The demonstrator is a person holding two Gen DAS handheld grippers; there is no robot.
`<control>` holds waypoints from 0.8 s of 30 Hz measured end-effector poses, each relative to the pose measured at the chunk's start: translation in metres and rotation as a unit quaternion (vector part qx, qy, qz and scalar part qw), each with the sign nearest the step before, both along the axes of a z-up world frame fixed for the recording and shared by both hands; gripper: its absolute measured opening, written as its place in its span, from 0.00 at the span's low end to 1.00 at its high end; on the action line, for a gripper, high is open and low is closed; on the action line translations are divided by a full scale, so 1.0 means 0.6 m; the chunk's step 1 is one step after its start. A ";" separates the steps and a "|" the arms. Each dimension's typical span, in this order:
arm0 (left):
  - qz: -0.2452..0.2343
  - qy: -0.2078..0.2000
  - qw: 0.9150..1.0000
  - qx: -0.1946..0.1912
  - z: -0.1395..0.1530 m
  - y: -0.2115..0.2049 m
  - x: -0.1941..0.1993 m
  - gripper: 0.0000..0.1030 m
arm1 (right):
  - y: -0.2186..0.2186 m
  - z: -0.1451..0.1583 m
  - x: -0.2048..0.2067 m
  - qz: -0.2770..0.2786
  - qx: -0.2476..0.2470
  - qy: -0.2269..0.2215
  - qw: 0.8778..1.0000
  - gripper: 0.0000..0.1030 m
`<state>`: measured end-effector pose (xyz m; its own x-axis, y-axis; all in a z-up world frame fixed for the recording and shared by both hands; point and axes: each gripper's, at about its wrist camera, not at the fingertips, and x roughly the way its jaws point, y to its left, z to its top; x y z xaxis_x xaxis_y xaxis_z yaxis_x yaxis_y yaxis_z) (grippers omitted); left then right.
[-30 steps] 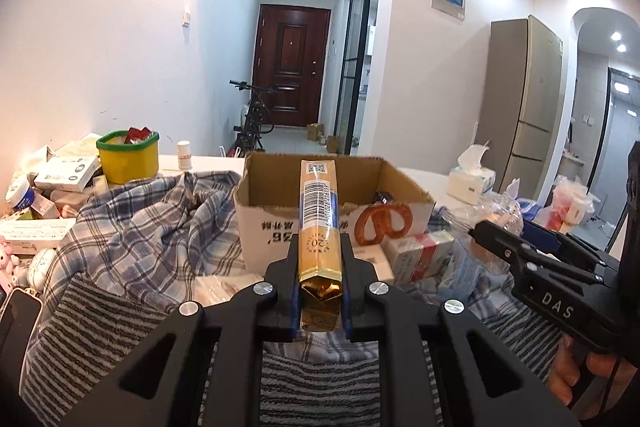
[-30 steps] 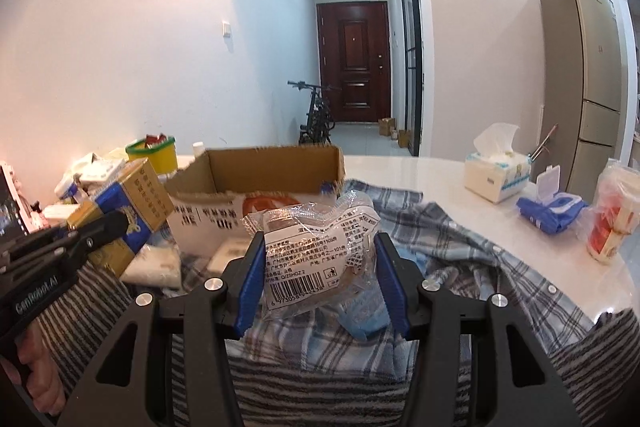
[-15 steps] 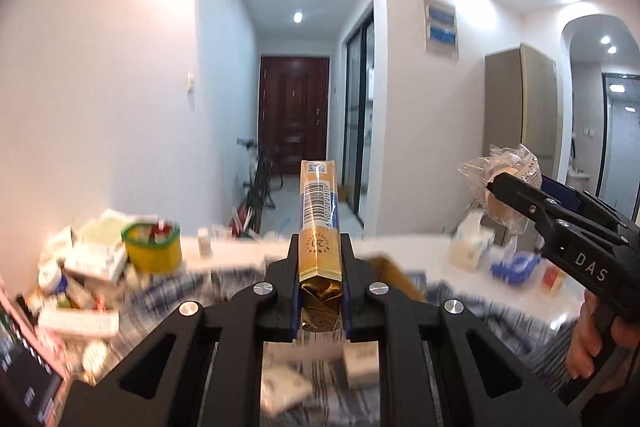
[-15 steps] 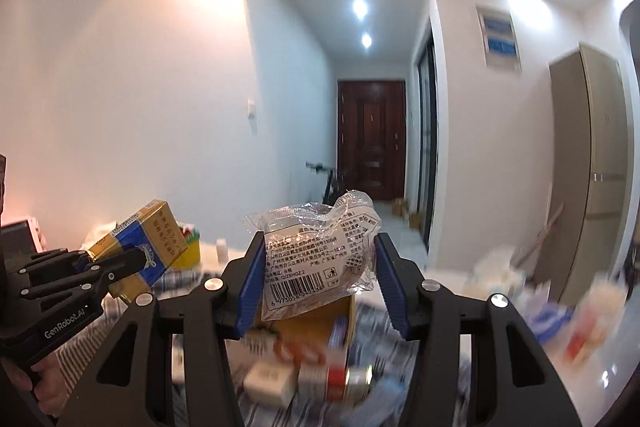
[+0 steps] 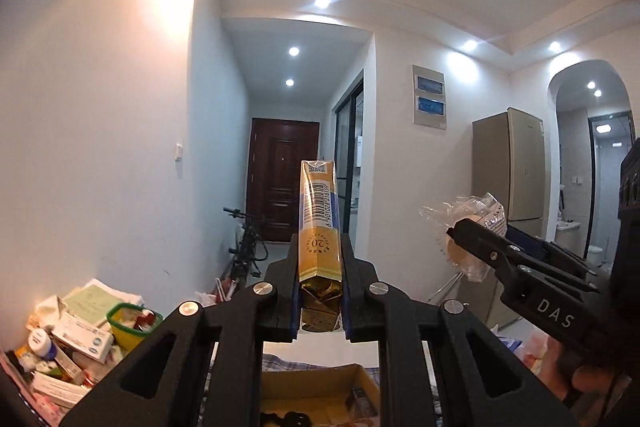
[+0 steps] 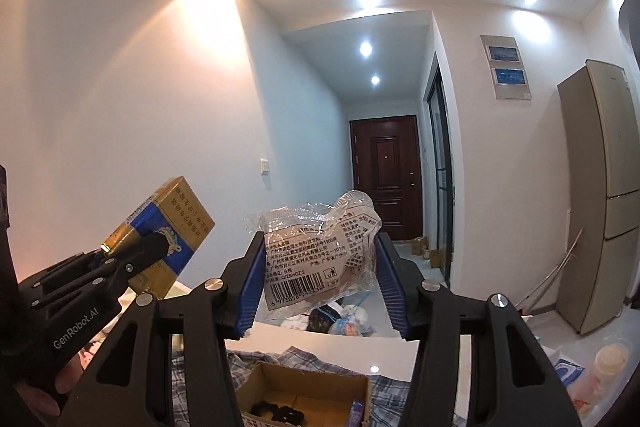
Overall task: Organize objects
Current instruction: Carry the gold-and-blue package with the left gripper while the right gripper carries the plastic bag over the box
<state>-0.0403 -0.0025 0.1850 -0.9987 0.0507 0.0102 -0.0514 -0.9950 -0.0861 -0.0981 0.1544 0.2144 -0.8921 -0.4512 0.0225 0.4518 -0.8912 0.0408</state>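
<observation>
Both tongs held level above the open brown cardboard box [image 6: 304, 393], each gripping a packet.

The left tongs [image 5: 320, 259] are pinched nearly closed on a slim gold-and-blue carton [image 5: 320, 227], upright at 12 o'clock. The right tongs [image 6: 318, 267] stand partly apart, clamping a crinkled clear plastic packet with a white barcode label [image 6: 316, 259]. The box sits at 6 o'clock on a checked cloth [image 6: 304, 357] over the white bench [image 6: 340, 343].

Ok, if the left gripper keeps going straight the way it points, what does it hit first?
Nothing close: the left gripper, shut on the gold pack, points level down the hallway toward the dark door. Depth is hard to judge.
</observation>
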 end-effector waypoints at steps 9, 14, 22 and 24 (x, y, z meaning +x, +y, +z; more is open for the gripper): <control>0.010 -0.067 0.997 0.022 -0.076 -0.045 -0.066 0.16 | -0.013 -0.038 -0.046 -0.007 0.015 -0.027 1.000 0.50; 0.007 -0.081 0.996 0.029 -0.086 -0.063 -0.080 0.16 | -0.031 -0.048 -0.061 -0.007 0.033 -0.038 0.999 0.50; 0.001 -0.118 0.992 0.032 -0.102 -0.055 -0.144 0.16 | -0.051 -0.075 -0.084 -0.003 0.062 -0.063 0.996 0.50; -0.009 -0.140 0.989 0.041 -0.113 -0.057 -0.162 0.16 | -0.053 -0.085 -0.097 -0.001 0.068 -0.078 0.995 0.50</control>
